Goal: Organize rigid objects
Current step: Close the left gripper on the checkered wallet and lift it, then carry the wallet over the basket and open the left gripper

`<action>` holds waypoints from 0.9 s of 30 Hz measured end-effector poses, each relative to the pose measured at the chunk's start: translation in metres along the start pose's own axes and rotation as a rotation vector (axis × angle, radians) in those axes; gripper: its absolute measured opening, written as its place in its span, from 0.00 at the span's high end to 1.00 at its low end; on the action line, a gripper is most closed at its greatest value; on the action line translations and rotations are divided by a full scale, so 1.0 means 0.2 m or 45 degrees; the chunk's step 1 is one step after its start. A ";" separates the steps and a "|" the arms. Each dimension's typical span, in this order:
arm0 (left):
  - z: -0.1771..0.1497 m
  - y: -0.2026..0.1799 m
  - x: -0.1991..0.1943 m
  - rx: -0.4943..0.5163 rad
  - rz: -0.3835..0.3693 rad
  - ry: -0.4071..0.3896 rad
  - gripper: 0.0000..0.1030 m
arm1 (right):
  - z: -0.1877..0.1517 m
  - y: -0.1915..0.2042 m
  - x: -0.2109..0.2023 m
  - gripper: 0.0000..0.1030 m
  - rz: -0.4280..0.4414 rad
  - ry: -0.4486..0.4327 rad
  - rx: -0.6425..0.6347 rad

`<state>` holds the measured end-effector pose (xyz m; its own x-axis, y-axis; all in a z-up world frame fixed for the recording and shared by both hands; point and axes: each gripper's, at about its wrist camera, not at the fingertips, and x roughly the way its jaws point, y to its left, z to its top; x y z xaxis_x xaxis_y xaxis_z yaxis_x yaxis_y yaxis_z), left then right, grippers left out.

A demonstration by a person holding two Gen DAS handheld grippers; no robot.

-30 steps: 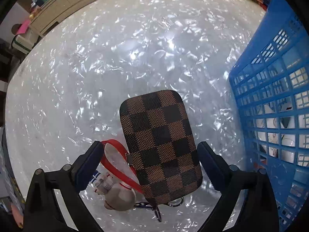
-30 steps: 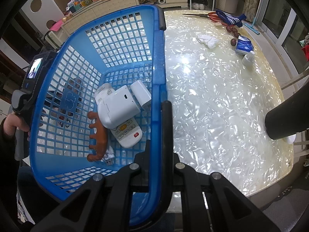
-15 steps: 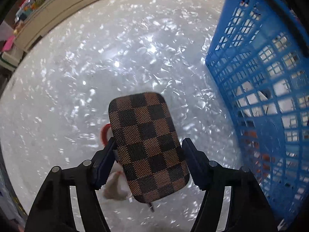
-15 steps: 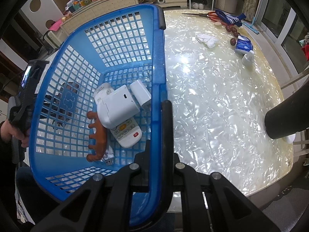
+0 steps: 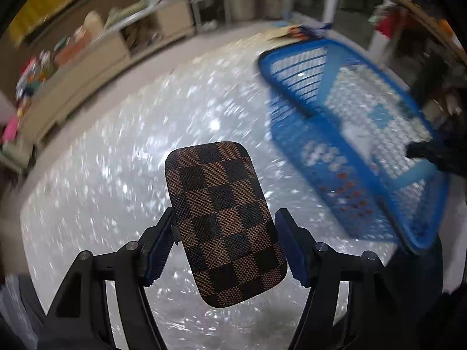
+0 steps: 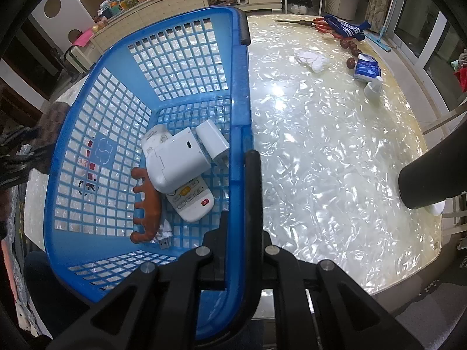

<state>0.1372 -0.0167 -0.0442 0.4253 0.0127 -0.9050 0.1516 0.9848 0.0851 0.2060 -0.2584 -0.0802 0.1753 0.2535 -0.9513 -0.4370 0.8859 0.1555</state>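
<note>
Two grippers: each is closed on something, one on a case, one on the basket.
Left gripper (image 5: pixel 224 242): fingers clamp the long sides of the checkered brown case (image 5: pixel 223 218), held clear above the table (image 5: pixel 116 151); the view is blurred.
Checkered brown case: left of the blue basket (image 5: pixel 350 134) and outside it; in the right wrist view only a brown patch of it (image 6: pixel 54 119) shows past the basket's left wall.
Right gripper (image 6: pixel 242 224): fingers pinched narrow on the basket's right rim, near end.
Blue basket: sits on the pearly table, its lattice walls standing between the case and the basket floor.
Inside basket: white box-shaped device (image 6: pixel 178 160) lies on a white remote (image 6: pixel 191 201); white charger (image 6: pixel 211 140) is just beside the device; orange-brown finger-shaped piece (image 6: pixel 147 201) lies left of the remote; small USB plug (image 6: pixel 165 243) is at the near end.
Far right of table: white cloth (image 6: pixel 310 59), blue packet (image 6: pixel 366 71), blue sock (image 6: pixel 346 27), dark round fruits (image 6: pixel 350 46), red-handled scissors (image 6: pixel 309 23).
Near right: black cylinder (image 6: pixel 432 172) juts over the table edge.
</note>
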 end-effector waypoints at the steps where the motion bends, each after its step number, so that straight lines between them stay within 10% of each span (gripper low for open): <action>1: 0.01 -0.01 -0.03 0.034 -0.007 -0.029 0.31 | 0.00 0.00 0.00 0.93 0.000 0.001 0.000; 18: 0.07 -0.42 -0.38 0.543 -0.206 -0.370 0.31 | -0.01 -0.01 -0.01 0.93 -0.001 -0.001 0.007; 27: 0.21 -0.64 -0.18 0.695 -0.243 -0.307 0.31 | -0.01 -0.01 -0.01 0.93 0.010 -0.005 0.007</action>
<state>0.1408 -0.1496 -0.0055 0.5253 -0.2564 -0.8113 0.6515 0.7345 0.1897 0.2054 -0.2602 -0.0794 0.1755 0.2618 -0.9490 -0.4339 0.8859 0.1642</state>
